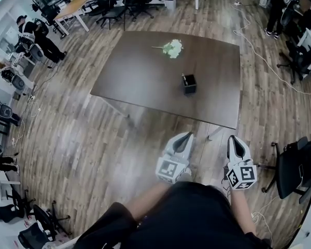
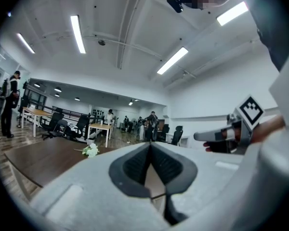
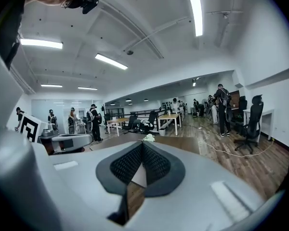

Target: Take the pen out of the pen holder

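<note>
I hold my left gripper (image 1: 183, 138) and right gripper (image 1: 235, 142) closed and empty at bottom centre, since the holder (image 1: 189, 84) at centre looks well beyond reach.

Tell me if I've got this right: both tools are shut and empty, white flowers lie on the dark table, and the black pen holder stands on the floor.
Not quite: the head view shows the black pen holder standing on the dark table, not on the floor. The white flowers do lie there, and the left tool and right tool are indeed shut and empty.
</note>
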